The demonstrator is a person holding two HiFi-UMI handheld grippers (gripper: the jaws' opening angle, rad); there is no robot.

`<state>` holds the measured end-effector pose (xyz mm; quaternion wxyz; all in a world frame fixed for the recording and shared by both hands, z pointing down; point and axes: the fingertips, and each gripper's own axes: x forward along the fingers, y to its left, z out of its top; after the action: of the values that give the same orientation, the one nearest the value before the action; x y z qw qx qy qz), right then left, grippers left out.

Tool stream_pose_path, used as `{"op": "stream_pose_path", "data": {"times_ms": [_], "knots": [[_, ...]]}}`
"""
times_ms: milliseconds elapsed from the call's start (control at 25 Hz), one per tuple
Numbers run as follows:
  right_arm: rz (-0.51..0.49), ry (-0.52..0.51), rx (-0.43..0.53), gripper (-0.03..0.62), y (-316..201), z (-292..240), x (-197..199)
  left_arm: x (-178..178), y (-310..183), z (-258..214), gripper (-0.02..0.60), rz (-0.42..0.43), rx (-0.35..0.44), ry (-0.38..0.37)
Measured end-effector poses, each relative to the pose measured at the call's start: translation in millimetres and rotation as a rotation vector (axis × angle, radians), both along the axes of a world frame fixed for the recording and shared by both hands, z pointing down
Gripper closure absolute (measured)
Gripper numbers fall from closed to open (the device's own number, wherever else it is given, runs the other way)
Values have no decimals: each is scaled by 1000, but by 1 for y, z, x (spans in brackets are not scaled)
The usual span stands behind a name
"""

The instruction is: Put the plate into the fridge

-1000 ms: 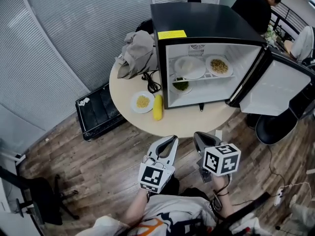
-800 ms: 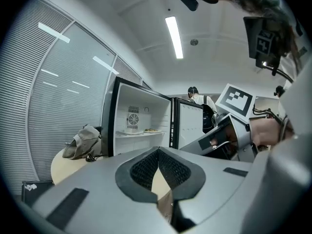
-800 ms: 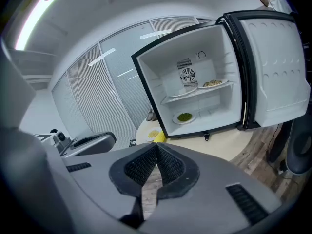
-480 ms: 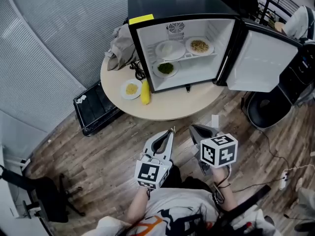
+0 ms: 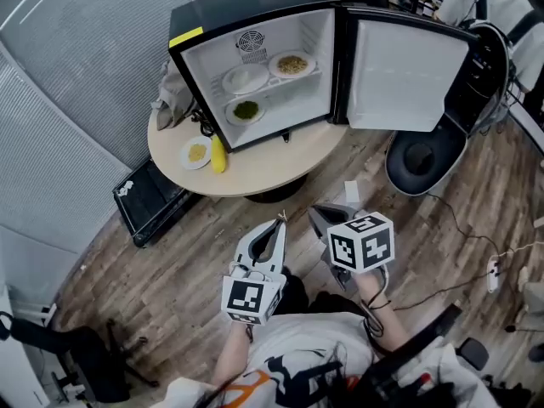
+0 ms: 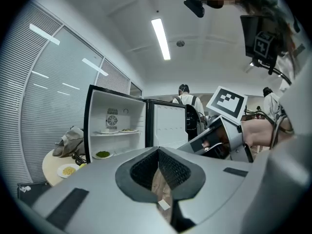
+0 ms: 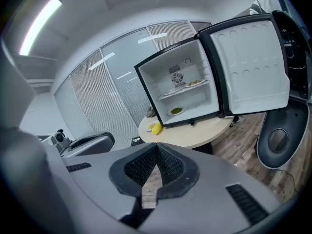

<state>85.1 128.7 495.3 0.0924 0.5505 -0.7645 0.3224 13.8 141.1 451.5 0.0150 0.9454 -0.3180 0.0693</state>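
Farther from me than a second ago, one plate (image 5: 196,152) of yellow food lies on the table (image 5: 263,173) beside the open fridge (image 5: 246,11), which already holds three plates (image 5: 246,79). I judge this one remains to do. Both my left gripper (image 5: 279,221) and right gripper (image 5: 316,213) have jaws pressed together, empty.

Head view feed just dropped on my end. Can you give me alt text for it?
An open mini fridge stands on a round table with three plates inside; a plate of yellow food and a corn cob lie on the table beside it. Below, the left gripper and right gripper are shut and empty over the wooden floor, short of the table.
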Motion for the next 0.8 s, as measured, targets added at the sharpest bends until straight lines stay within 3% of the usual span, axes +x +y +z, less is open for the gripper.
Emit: {"op": "stream_pose_path", "data": {"times_ms": [520,800], "knots": [[-88,-24,-10,579,27,3,-7,-9,26,-5,571,-95,15,18],[-100,-38,-10,579,30,7,-1,-1,33,-3,571,-101,26,6]]}}
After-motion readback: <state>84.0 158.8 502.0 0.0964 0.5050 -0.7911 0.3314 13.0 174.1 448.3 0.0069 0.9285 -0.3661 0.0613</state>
